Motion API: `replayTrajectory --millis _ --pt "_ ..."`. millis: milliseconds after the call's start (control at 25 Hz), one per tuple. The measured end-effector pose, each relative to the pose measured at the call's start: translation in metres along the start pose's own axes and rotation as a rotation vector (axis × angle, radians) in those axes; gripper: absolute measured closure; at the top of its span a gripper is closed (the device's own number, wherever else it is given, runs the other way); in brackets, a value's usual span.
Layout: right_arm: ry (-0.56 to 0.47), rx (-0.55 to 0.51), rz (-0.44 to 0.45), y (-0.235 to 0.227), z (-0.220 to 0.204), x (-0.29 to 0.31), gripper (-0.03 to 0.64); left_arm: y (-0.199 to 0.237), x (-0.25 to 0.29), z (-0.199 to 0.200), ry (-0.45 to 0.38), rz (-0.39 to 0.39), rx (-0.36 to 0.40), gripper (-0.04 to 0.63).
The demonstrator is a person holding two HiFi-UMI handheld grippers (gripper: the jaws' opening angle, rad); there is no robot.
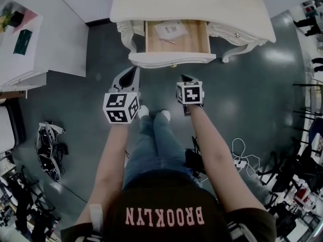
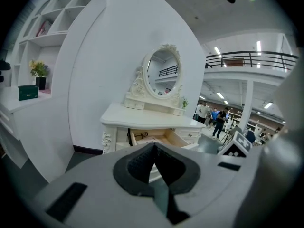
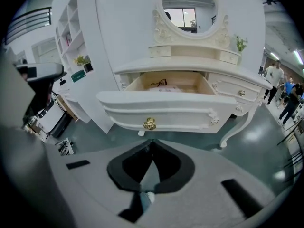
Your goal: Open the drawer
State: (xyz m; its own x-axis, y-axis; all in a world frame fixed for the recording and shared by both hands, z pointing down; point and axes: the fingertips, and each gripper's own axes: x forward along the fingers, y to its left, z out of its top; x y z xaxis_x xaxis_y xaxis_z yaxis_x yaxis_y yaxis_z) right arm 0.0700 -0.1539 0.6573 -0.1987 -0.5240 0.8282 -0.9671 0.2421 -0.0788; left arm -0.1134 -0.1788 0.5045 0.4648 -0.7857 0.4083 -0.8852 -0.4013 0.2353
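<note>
The drawer [image 1: 171,59] stands pulled well out of the dressing table [image 1: 192,4]. Its wooden floor is open to the head view, with a sheet of paper [image 1: 171,30] lying in it, so the opening looks done as far as I can judge. That would explain why neither gripper has hold of anything. The right gripper [image 3: 152,145] has its jaws brought fully together with nothing between them, the dark pads [image 3: 135,164] meeting at the tips. The left gripper [image 2: 153,148] is closed and empty in the same way.

Taking the gold knob [image 3: 149,123] on the drawer front as the marker:
- Both grippers are on the person's side of it, apart from it, with bare floor between.
- The right gripper's tip sits just below the knob in its own view, nearly in line with it but not touching. This fits a tool that gripped there and is now free of it (a guess from the lie of things only).
- The left gripper [image 1: 132,73] is to the left of the knob in the head view, the right gripper [image 1: 184,78] slightly to the right.
- The drawer body runs away behind the knob, in under the table top
</note>
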Motion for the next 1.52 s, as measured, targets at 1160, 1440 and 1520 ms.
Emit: replayTrajectory --millis 1160,1440,1520 --pt "-0.394 -0.079 0.051 -0.030 0.102 -0.174 0.618 -0.074 -0.027 0.095 -0.201 0.001 0.059 0.597" --pt "-0.593 -0.120 0.000 -0.029 0.147 -0.234 0.620 -0.078 -0.033 0.126 -0.261 -0.016 0.098 0.597" --pt "-0.642 -0.134 -0.011 -0.025 0.159 -0.251 0.620 -0.080 -0.037 0.140 -0.290 -0.026 0.098 0.597"
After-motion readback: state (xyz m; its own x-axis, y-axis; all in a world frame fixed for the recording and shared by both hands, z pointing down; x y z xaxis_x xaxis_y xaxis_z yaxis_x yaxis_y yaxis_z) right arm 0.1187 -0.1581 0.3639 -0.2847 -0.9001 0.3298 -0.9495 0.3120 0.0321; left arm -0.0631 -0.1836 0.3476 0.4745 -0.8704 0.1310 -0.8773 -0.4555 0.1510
